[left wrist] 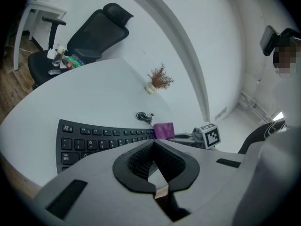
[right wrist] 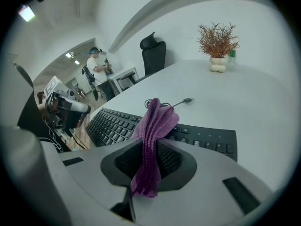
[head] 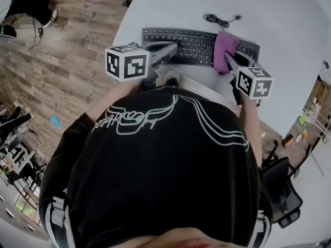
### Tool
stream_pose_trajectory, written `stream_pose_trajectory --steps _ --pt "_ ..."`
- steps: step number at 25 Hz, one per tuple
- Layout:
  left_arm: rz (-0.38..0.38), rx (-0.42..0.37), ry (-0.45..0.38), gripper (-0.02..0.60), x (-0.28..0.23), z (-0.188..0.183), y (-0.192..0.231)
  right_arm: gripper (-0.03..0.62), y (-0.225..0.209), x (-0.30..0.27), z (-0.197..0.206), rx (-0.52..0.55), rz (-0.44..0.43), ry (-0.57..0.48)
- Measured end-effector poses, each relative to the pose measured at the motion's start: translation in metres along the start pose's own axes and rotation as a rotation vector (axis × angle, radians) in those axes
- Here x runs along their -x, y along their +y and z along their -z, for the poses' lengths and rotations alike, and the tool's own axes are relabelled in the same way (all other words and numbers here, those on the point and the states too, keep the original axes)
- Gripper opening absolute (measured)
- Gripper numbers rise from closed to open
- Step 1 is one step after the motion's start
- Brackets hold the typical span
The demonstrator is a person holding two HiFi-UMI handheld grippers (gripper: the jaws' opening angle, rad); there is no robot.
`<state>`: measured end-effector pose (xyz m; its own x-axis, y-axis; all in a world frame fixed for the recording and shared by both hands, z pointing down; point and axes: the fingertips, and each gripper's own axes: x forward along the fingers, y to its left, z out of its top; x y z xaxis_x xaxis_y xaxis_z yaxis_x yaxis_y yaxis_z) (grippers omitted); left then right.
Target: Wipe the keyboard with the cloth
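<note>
A black curved keyboard (head: 199, 45) lies on the white table (head: 279, 50), its coiled cable (head: 217, 19) just behind it. My right gripper (head: 231, 61) is shut on a purple cloth (head: 224, 49) that rests over the keyboard's right part; in the right gripper view the cloth (right wrist: 151, 140) stands bunched between the jaws above the keys (right wrist: 113, 124). My left gripper (head: 173, 49) hovers over the keyboard's middle front edge, jaws closed together with nothing held. From the left gripper view the keyboard (left wrist: 94, 138), the cloth (left wrist: 163, 130) and the right gripper's marker cube (left wrist: 211, 134) show.
A small potted dry plant (right wrist: 217, 46) stands far back on the table. Black office chairs (left wrist: 94, 36) stand beyond the table's far side, another chair (head: 282, 190) at my right. Wood floor (head: 67, 50) lies left of the table. A person (right wrist: 96, 72) stands in the distance.
</note>
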<state>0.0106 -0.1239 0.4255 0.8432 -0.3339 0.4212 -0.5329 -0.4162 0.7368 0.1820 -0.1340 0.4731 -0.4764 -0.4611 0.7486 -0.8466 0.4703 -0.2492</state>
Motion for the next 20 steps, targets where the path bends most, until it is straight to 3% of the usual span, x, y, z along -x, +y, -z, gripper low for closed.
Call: stream_pose_trajectory --steps 20 --pt "0.002 -0.019 0.026 0.0 -0.01 0.001 -0.005 0.061 -0.107 0.058 0.036 -0.145 0.207 -0.008"
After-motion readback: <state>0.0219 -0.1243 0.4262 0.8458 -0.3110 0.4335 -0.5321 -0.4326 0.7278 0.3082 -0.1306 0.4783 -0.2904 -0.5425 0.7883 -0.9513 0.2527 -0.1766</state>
